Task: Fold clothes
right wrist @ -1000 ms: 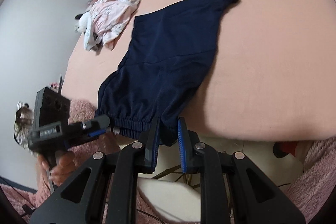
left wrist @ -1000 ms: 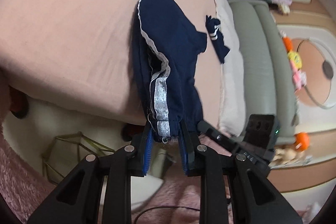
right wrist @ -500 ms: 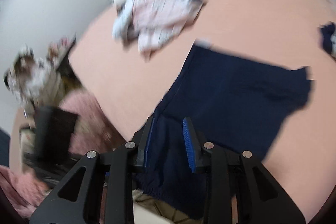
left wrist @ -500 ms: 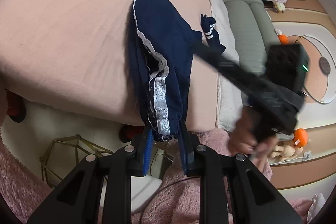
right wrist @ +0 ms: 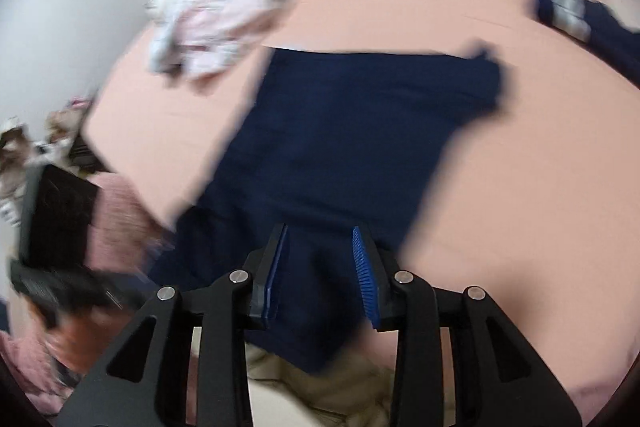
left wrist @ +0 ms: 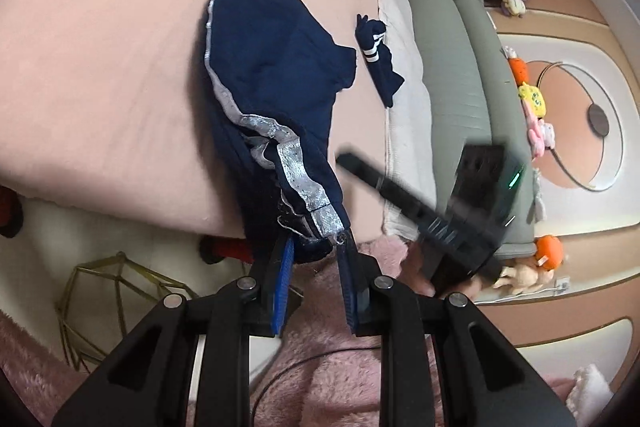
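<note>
My left gripper [left wrist: 314, 247] is pinching the waistband corner of the navy shorts [left wrist: 272, 75], right by the silver side stripe [left wrist: 296, 171], w/ that end hanging off the edge of the pink bed [left wrist: 100, 67] and the rest spread flat on it. My right gripper [right wrist: 320, 263] is over the shorts' near edge, jaws opening, pads apart w/ fabric seen between them but not pressed; that view is badly blurred. Another navy piece w/ white stripes [left wrist: 376, 63] lies just beside the shorts, and a pile of pale clothes [right wrist: 216, 15] sits farther up the bed.
</note>
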A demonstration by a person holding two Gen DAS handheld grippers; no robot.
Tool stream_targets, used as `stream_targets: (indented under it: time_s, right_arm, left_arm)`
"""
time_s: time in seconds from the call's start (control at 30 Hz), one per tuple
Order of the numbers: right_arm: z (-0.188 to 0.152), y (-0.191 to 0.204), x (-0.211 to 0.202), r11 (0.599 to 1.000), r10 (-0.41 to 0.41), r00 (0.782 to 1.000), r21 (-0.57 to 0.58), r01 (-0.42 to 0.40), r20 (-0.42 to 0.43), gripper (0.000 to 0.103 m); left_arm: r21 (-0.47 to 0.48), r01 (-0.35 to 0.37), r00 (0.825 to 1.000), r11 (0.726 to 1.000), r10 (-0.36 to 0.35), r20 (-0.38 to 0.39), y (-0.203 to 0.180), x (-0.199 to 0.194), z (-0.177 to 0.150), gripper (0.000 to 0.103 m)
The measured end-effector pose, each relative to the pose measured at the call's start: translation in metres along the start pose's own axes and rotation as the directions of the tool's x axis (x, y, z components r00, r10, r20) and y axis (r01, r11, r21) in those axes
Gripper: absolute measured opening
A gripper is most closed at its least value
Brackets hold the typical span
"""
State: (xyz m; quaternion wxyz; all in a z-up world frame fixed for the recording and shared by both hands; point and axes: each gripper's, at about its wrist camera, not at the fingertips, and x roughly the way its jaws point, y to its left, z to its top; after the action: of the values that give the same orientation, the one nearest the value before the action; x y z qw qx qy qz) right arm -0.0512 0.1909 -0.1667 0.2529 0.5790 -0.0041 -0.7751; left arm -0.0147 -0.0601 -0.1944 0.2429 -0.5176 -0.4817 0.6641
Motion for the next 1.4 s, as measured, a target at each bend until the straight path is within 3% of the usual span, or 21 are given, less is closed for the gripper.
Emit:
stream_targets:
  time_s: [0.07,0.2,0.3,0.37,0.4,0.47,0.5,0.6,0.7,0.8,0.9,0.97,1.03,1.1,1.13,1.3,1.4]
  right_arm:
    - [-0.023,-0.016,-0.001,0.998,-0.035,0.998,0.043,0.037,-0.052,0.036]
    - [-0.058,-0.028,0.003,0.967,0.202,0.976,0.176,-0.184,-0.087,0.038]
    - [-0.068,-0.038,0.007,0.911,0.315,0.949,0.291,-0.294,-0.029,0.052]
    - [-0.07,-0.04,0.01,0.888,0.322,0.947,0.347,-0.3,-0.005,0.053]
    - [-0.071,-0.036,0.013,0.895,0.319,0.948,0.334,-0.294,-0.019,0.053]
    - [-0.073,-0.027,0.018,0.909,0.311,0.949,0.307,-0.283,-0.047,0.051]
    - [-0.073,-0.024,0.019,0.917,0.299,0.952,0.293,-0.27,-0.058,0.044]
    - [-0.073,-0.019,0.022,0.929,0.268,0.961,0.279,-0.241,-0.063,0.033]
    - [-0.073,-0.023,0.02,0.917,0.285,0.958,0.302,-0.26,-0.04,0.032]
    - [-0.074,-0.024,0.012,0.908,0.303,0.953,0.305,-0.286,-0.007,0.032]
    - [-0.067,-0.018,0.016,0.889,0.318,0.947,0.338,-0.309,0.03,0.033]
    - [-0.067,-0.019,0.017,0.887,0.305,0.952,0.351,-0.299,0.039,0.031]
    - [-0.066,-0.015,0.018,0.893,0.294,0.955,0.346,-0.287,0.035,0.023]
    - [-0.065,-0.007,0.019,0.905,0.284,0.959,0.324,-0.275,0.02,0.015]
    - [-0.064,-0.003,0.019,0.91,0.28,0.96,0.313,-0.27,0.014,0.014]
    - [-0.061,0.002,-0.002,0.902,0.307,0.951,0.308,-0.304,0.039,0.01]
    - [-0.053,-0.001,-0.017,0.865,0.364,0.927,0.337,-0.372,0.089,0.01]
  left_arm:
    - [-0.004,0.007,1.0,1.0,-0.007,0.007,-0.001,0.001,0.004,0.022]
    - [-0.014,-0.002,1.0,1.0,0.003,0.018,0.002,0.0,0.005,0.022]
    - [-0.026,-0.016,1.0,1.0,0.017,0.018,0.009,-0.003,0.003,0.022]
    - [-0.033,-0.028,1.0,0.999,0.028,0.013,0.017,-0.007,0.003,0.022]
    - [-0.042,-0.033,0.999,0.999,0.034,0.013,0.02,-0.008,0.003,0.024]
    - [-0.07,-0.057,0.998,0.996,0.059,0.02,0.028,-0.011,0.002,0.042]
    - [-0.085,-0.061,0.998,0.995,0.063,0.026,0.033,-0.012,0.002,0.058]
    - [-0.115,-0.038,0.999,0.993,0.042,0.034,0.042,-0.014,0.002,0.059]
    - [-0.117,-0.002,0.999,0.993,0.008,0.045,0.042,-0.016,0.001,0.06]
    - [-0.125,0.044,0.998,0.991,-0.037,0.057,0.043,-0.021,-0.001,0.069]
    - [-0.153,0.051,0.997,0.987,-0.042,0.068,0.048,-0.021,-0.002,0.069]
    - [-0.154,0.036,0.998,0.987,-0.028,0.058,0.048,-0.017,0.0,0.064]
    - [-0.091,-0.073,0.997,0.993,0.076,0.026,0.039,-0.008,0.0,0.022]
    - [-0.037,-0.158,0.987,0.987,0.158,-0.012,0.031,0.004,-0.004,0.019]
    - [-0.022,-0.164,0.986,0.986,0.164,-0.029,0.027,0.008,-0.006,0.017]
    - [0.018,-0.093,0.994,0.996,0.093,-0.06,0.004,0.011,-0.003,0.016]
    - [-0.011,-0.014,0.997,1.0,0.014,-0.071,-0.005,0.007,0.009,0.016]
